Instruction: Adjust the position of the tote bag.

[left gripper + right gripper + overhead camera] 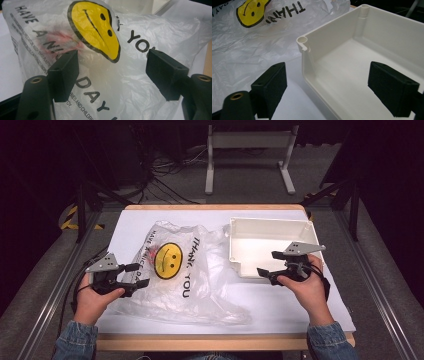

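The thin plastic bag lies crumpled on the white table just left of the white bin, with something reddish dimly showing through it; its film looks slippery, so a shallow pinch could slide off or tear it. The left gripper hovers at the bag's edge and the right gripper at the bin's near corner, both with fingers apart and empty. Print reads "HAVE A NICE DAY" and "THANK YOU" around a yellow smiley face.

The plastic bag was thin, crinkled film, translucent and faintly glossy, printed in black and yellow. The white bin looked like smooth moulded plastic with a soft sheen. The tabletop was matt white, edged in pale wood.
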A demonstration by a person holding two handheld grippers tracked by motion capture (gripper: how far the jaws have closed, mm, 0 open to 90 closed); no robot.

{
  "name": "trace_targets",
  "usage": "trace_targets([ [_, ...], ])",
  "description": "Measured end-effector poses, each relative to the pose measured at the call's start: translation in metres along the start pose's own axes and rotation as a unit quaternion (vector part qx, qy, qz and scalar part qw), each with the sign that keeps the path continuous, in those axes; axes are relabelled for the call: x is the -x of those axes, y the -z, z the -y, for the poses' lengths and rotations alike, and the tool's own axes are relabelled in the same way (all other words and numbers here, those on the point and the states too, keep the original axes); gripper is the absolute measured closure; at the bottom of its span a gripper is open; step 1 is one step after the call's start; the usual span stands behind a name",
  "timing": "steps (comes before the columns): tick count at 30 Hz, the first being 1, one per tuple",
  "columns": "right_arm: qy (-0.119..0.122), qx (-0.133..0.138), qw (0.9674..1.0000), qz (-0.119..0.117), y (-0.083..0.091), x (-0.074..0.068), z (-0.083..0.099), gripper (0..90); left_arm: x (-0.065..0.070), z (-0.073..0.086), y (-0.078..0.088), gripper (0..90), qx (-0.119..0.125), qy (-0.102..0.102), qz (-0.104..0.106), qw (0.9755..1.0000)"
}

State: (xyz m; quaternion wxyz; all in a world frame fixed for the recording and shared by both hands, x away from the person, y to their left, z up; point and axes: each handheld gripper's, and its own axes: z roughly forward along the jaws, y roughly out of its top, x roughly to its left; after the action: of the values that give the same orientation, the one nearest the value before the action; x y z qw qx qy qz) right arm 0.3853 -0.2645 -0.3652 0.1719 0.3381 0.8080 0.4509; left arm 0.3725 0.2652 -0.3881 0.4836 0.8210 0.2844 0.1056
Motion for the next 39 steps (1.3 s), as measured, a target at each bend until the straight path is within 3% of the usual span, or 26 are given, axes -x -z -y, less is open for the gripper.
trace_targets([
  [8,0.002,-0.004,1.0,-0.003,-0.001,-0.001,0.0,15.2,0.014,-0.012,-0.001,20.5,0.013,-0.016,0.009,0.9997],
  [17,0.002,-0.01,1.0,-0.001,-0.001,-0.005,0.002,14.5,0.042,-0.027,-0.023,15.9,0.006,-0.037,0.049,0.9981],
  [21,-0.001,-0.01,0.9999,-0.003,0.0,-0.006,0.003,13.4,0.054,-0.03,-0.037,10.4,-0.008,-0.049,0.075,0.9959],
  [22,-0.001,-0.011,0.9999,-0.004,0.0,-0.006,0.003,13.4,0.06,-0.031,-0.046,9.2,-0.013,-0.06,0.089,0.9941],
  [36,0.0,-0.017,0.9998,-0.01,-0.003,-0.01,0.005,12.3,0.081,-0.03,-0.078,4.7,-0.039,-0.085,0.105,0.99],
  [39,0.0,-0.02,0.9997,-0.011,-0.004,-0.01,0.005,12.1,0.088,-0.029,-0.087,4.7,-0.049,-0.096,0.111,0.988],
])
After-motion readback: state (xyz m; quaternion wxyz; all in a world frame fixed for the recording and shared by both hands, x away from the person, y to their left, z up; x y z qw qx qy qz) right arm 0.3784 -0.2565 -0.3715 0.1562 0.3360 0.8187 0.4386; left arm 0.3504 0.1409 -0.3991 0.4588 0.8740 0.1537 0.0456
